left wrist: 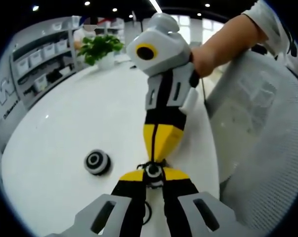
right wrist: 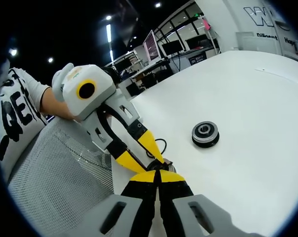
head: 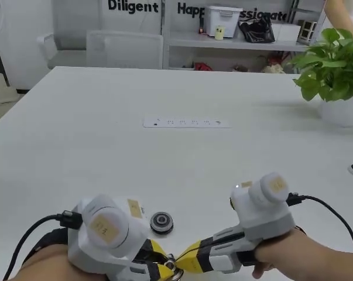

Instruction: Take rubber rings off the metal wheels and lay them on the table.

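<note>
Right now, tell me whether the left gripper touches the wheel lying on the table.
Apart: the left gripper view shows bare table between left gripper and wheel.

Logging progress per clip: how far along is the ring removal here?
Nothing looks finished yet. In hand: the left claw holds a small wheel, and the right claw, shut, meets it at the rim, apparently working at it. Left: finishing that one, then the second wheel on the table, its black ring still on.
</note>
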Demonstrator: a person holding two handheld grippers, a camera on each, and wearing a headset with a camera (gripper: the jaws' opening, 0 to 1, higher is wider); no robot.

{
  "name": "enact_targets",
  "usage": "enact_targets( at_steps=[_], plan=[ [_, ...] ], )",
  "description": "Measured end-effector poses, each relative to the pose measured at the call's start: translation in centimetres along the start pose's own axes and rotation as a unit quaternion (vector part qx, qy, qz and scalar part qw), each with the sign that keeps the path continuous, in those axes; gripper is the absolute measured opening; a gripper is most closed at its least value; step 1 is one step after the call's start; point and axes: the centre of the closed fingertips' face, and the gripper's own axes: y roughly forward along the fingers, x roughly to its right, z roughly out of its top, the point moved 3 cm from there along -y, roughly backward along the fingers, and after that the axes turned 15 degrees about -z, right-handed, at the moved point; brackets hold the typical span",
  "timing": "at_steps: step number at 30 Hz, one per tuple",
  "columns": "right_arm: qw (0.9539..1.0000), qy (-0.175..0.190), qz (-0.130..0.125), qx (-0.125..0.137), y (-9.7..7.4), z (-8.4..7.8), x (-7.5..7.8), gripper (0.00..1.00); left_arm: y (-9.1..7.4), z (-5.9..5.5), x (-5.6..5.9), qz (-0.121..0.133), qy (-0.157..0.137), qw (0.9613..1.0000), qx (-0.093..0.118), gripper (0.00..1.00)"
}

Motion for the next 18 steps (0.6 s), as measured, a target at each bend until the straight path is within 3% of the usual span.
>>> enact_targets(
  at_steps=[2, 3, 4, 10, 18],
  plan=[
    [0.9998, 0.001, 0.019, 0.006, 0.1, 0.2, -0.9, 0.0, 0.0, 0.0, 0.0, 0.001, 0.001, 1.0, 0.0, 0.12],
    [0.9993, -0.031, 0.017, 0.007, 0.2, 0.3, -0.9, 0.0, 0.0, 0.0, 0.0, 0.0, 0.0, 1.0, -0.002, 0.12],
    [0.9997, -0.016, 0.016, 0.001, 0.1, 0.2, -1.0, 0.0, 0.0, 0.0, 0.0, 0.0, -0.001, 1.0, 0.001, 0.12],
    [0.9999, -0.012, -0.004, 0.005, -0.2, -0.1, 0.3, 0.0, 0.1, 0.0, -0.1, 0.0, 0.004, 1.0, 0.003, 0.12],
    [0.9999, -0.006, -0.013, 0.006, -0.3, -0.3, 0.8, 0.0, 0.1, 0.0, 0.0, -0.002, 0.022, 0.9997, -0.007, 0.14]
  ],
)
